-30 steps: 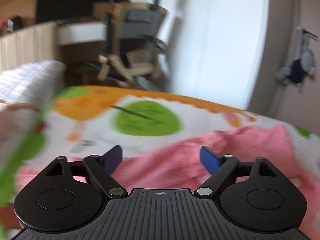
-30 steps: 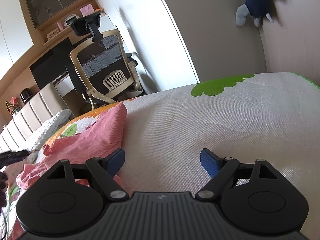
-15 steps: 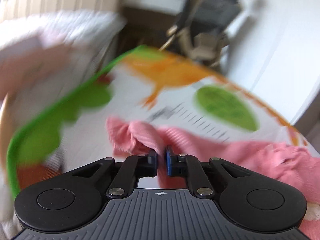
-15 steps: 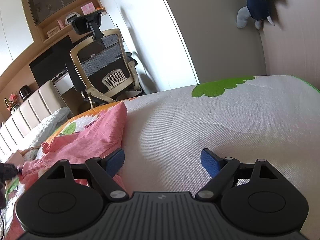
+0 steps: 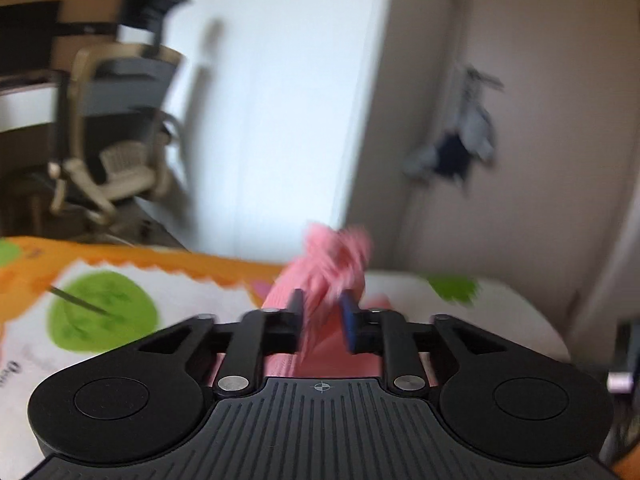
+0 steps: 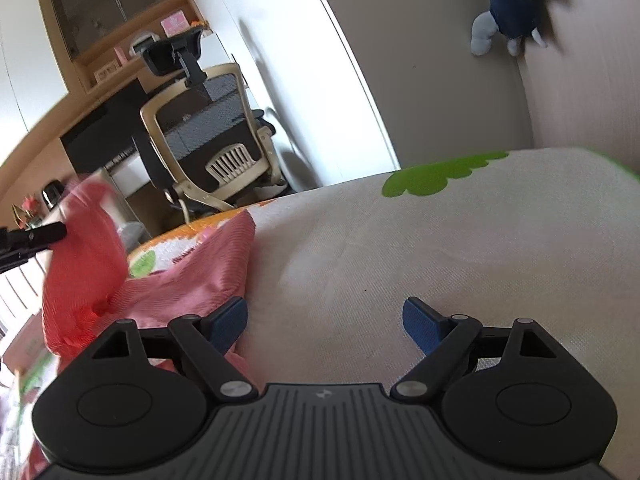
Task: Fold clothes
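Note:
A pink ribbed garment [image 6: 192,280] lies on the bed's patterned cover [image 6: 440,240]. In the left wrist view my left gripper [image 5: 323,312] is shut on a bunched end of the pink garment [image 5: 334,256] and holds it lifted off the bed. The right wrist view shows that raised end [image 6: 86,240] hanging from the left gripper's fingers [image 6: 36,236] at the far left. My right gripper [image 6: 324,322] stands open low over the cover, its left pad beside the garment's edge, nothing between the pads.
An office chair [image 6: 216,136] and a desk [image 6: 100,132] stand past the bed's far side. A plush toy [image 6: 508,8] hangs on the wall at upper right. The cover [image 5: 120,308] carries green and orange prints. White bedding lies at the far left.
My left gripper went from open to shut on the garment's end, then lifted it and swung right. The right gripper has barely moved and stays open.

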Available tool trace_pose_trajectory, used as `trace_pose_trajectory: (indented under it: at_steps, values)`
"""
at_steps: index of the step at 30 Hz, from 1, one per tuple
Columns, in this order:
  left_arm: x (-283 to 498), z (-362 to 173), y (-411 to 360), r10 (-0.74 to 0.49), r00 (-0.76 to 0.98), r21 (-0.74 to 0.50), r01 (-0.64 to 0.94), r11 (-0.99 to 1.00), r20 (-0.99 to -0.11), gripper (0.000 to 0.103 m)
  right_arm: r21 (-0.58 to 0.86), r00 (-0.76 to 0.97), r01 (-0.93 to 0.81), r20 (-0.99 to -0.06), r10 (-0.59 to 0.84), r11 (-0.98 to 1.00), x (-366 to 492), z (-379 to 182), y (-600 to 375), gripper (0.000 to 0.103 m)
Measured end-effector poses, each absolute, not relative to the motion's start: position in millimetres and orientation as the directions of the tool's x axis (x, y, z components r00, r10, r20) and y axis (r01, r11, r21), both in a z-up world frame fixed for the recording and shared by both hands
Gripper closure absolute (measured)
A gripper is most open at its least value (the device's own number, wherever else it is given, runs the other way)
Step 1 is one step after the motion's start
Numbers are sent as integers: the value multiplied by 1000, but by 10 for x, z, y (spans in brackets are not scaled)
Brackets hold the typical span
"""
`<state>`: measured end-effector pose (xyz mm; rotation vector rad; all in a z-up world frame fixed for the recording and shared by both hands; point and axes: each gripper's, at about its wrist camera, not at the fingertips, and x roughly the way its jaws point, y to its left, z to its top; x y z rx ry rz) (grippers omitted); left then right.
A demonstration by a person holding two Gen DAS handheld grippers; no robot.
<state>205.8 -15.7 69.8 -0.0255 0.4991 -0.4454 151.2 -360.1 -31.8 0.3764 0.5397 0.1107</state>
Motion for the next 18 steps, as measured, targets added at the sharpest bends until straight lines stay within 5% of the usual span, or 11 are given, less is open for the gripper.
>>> trace_pose_trajectory:
  at_steps: [1, 5, 13, 14, 16, 18]
  values:
    - [2040, 651, -224, -434, 766, -122, 431, 894, -474, 48, 364, 859, -34, -465, 213, 931, 1497, -222, -3562, 17]
    - [1963, 489, -141, -377, 756, -52, 416, 908, -535, 29, 323, 862, -172, -408, 301, 930, 1544, 202, -3306, 17]
    - [1805, 396, 272, -348, 764, -79, 366, 927, -544, 9, 317, 701, -364, -527, 481, 876, 2310, 119, -2407, 21]
    - [1782, 387, 325, -345, 765, -83, 360, 929, -544, 9, 327, 680, -348, -557, 477, 878, 2432, 17, -2344, 25]
    - [1757, 386, 401, -357, 762, -98, 364, 926, -540, 9, 356, 632, -324, -608, 480, 877, 2615, -167, -2241, 60]
    - [1788, 390, 452, -397, 749, -142, 383, 913, -530, 8, 359, 629, -340, -600, 494, 869, 2639, -133, -2185, 76]
